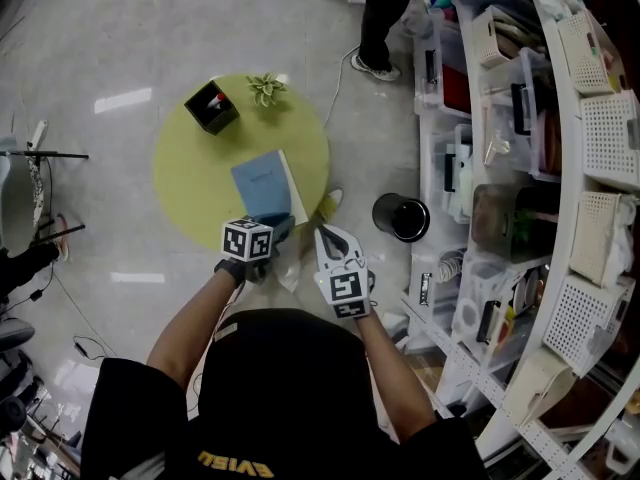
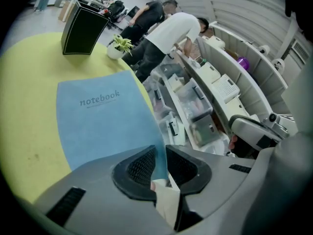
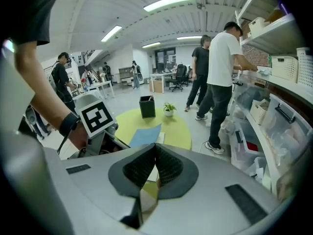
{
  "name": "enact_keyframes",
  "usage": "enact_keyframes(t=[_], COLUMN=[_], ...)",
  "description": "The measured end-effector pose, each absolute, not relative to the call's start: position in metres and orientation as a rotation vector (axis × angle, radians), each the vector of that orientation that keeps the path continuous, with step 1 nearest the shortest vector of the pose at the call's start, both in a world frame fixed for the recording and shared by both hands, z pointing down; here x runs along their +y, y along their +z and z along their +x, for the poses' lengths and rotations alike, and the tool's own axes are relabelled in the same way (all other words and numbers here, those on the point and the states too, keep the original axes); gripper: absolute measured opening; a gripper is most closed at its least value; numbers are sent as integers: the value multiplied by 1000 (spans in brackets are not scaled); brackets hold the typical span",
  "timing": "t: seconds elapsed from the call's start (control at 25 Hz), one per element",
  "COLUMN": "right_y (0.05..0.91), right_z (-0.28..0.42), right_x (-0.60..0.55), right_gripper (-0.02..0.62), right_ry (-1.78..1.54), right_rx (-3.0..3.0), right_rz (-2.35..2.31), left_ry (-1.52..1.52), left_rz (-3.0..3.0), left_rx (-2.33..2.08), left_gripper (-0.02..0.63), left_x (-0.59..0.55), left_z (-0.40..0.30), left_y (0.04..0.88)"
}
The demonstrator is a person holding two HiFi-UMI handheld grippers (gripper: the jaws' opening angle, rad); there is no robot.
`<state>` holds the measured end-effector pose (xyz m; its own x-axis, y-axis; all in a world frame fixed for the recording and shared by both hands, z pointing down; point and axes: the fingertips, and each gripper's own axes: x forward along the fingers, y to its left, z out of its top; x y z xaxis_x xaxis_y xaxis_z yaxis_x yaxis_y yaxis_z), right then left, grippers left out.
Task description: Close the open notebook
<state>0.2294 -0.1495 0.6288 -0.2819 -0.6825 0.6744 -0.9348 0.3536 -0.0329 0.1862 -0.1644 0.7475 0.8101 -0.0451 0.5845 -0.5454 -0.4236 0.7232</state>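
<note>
A blue notebook [image 1: 262,186] lies on the round yellow-green table [image 1: 190,183], with white pages [image 1: 291,180] showing along its right side. My left gripper [image 1: 280,230] is at the notebook's near edge. In the left gripper view the blue cover [image 2: 102,126], printed "notebook", runs between the jaws of the left gripper [image 2: 160,155], which is shut on it. In the right gripper view the cover [image 3: 145,135] sits slightly raised over the pages. My right gripper [image 1: 323,231] hangs just right of the table's near edge, and its jaws [image 3: 155,153] are shut with nothing in them.
A black box holder [image 1: 211,106] and a small potted plant [image 1: 266,89] stand at the table's far side. A black bin [image 1: 401,217] sits on the floor to the right. White shelves with crates [image 1: 520,168] fill the right side. A person [image 1: 385,18] stands beyond the table.
</note>
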Motion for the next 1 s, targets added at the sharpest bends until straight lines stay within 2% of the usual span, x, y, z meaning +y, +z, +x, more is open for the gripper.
enact_keyframes(t=[0.48, 1.0], right_y=[636, 645], right_z=[216, 248], right_x=[-150, -149], right_gripper=[0, 0], right_ry=[586, 661], right_rx=[-2095, -2038], right_rz=[1303, 1355], left_ry=[638, 687], left_rz=[1916, 1888], left_rx=[-440, -445], left_gripper=[88, 106], left_x=[-169, -172], left_z=[199, 210], left_y=[768, 787])
